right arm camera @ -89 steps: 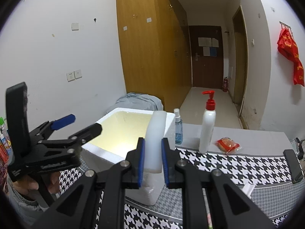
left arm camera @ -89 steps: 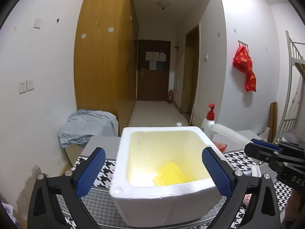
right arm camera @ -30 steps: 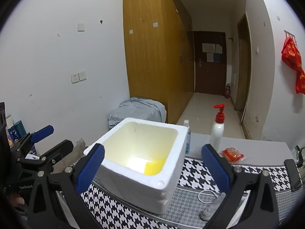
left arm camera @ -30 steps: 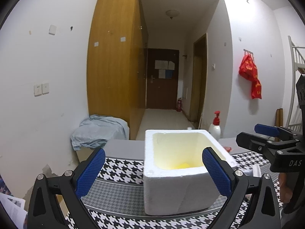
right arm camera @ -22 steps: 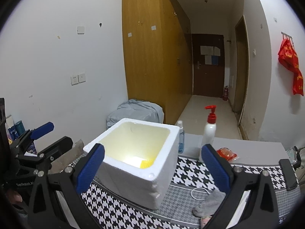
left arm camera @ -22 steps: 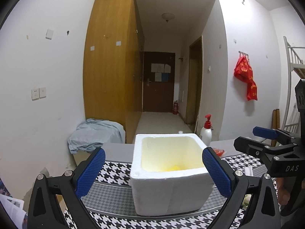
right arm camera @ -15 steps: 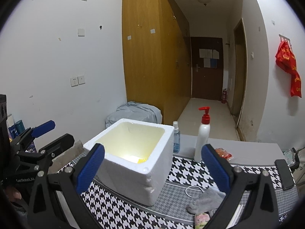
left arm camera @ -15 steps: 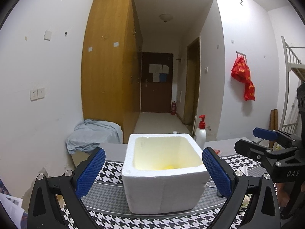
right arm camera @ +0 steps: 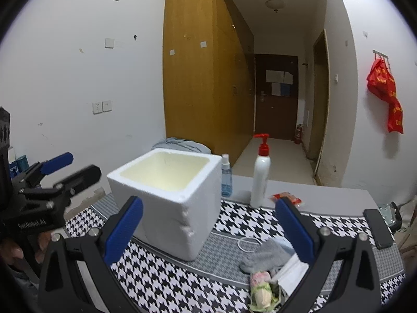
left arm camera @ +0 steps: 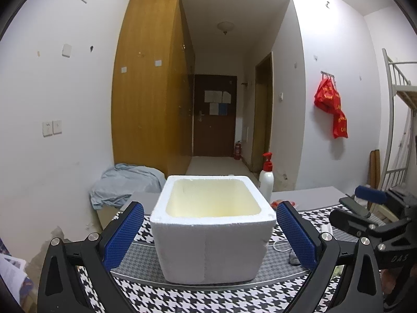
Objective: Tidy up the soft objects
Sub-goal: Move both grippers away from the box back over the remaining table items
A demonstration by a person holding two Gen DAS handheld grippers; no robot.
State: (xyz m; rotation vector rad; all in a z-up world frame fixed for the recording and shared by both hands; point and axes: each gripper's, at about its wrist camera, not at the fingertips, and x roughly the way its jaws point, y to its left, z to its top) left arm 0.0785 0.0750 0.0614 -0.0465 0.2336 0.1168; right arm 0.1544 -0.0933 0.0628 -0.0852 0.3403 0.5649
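A white foam box (left arm camera: 212, 224) (right arm camera: 169, 198) stands open-topped on the houndstooth cloth (right arm camera: 229, 271); its inside floor is hidden from both views. My left gripper (left arm camera: 209, 234) is open, its blue pads wide apart on either side of the box's near face, and holds nothing. My right gripper (right arm camera: 208, 229) is also open and empty, back from the box's right corner. On the cloth between the right fingers lie a grey sock (right arm camera: 265, 257), a floral cloth bundle (right arm camera: 262, 285) and a white folded mask (right arm camera: 293, 270).
A white pump bottle (right arm camera: 260, 174) with red top, a blue spray bottle (right arm camera: 226, 176) and a red snack packet (right arm camera: 286, 198) stand behind the box. A white cable loop (right arm camera: 247, 242) lies on the cloth. A black phone (right arm camera: 378, 228) sits far right. A hand (right arm camera: 10, 250) holds the left gripper.
The right gripper let go of the white soft piece over the box and opened. Both grippers have since drawn back and lower, so the box looks smaller and the yellow item inside is out of sight.
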